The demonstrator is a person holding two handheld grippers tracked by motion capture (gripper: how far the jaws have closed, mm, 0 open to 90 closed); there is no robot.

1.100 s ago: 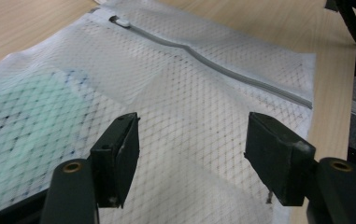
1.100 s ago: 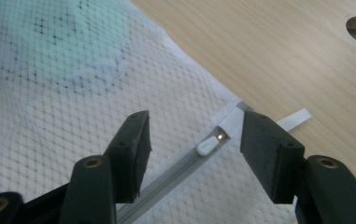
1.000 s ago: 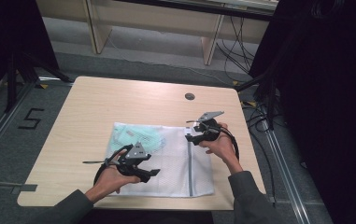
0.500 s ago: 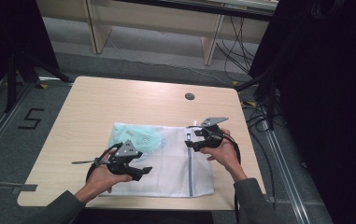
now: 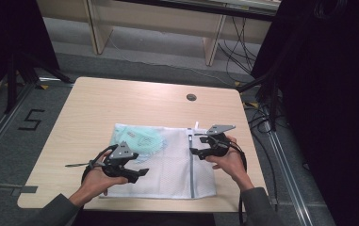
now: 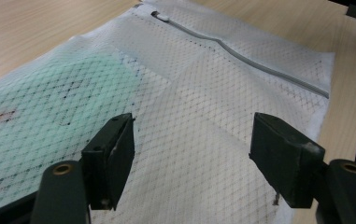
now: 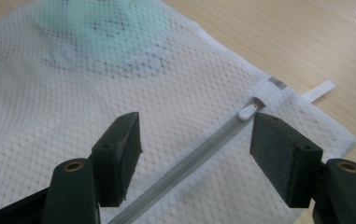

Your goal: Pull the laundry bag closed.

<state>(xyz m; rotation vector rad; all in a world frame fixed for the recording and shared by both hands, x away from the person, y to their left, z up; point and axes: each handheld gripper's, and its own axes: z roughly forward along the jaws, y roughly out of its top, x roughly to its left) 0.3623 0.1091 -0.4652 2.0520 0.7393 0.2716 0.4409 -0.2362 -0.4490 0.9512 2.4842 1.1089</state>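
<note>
A white mesh laundry bag (image 5: 167,165) is being seen lying flat on the near half of the tabletop (image 5: 120,103), reaching almost to the near edge. A pale green garment (image 5: 142,140) is being shown through the mesh at the bag's far left part. A grey zipper (image 5: 191,162) is being seen running from the far edge of the bag toward the near edge, right of the middle, with its white pull (image 7: 247,113) lying at the far end; a white tab (image 7: 319,90) is sticking out past that corner onto the bare wood.

The left tongs (image 5: 137,173) are being held over the bag's near left part. In the left gripper view the left tongs (image 6: 192,149) are standing released, jaws wide apart, with flat mesh behind the gap and nothing being pinched; the jaws have just been opening.

The right tongs (image 5: 197,145) are being held over the zipper's far stretch. In the right gripper view the right tongs (image 7: 194,142) are likewise released, the zipper line (image 7: 185,165) passing through the gap, the pull lying just beside the right-hand jaw in that view; whether it is being touched cannot be told. These jaws too have just been opening, with no pad pressing on the zipper.

A round dark grommet (image 5: 191,97) is being noted in the tabletop beyond the bag.
</note>
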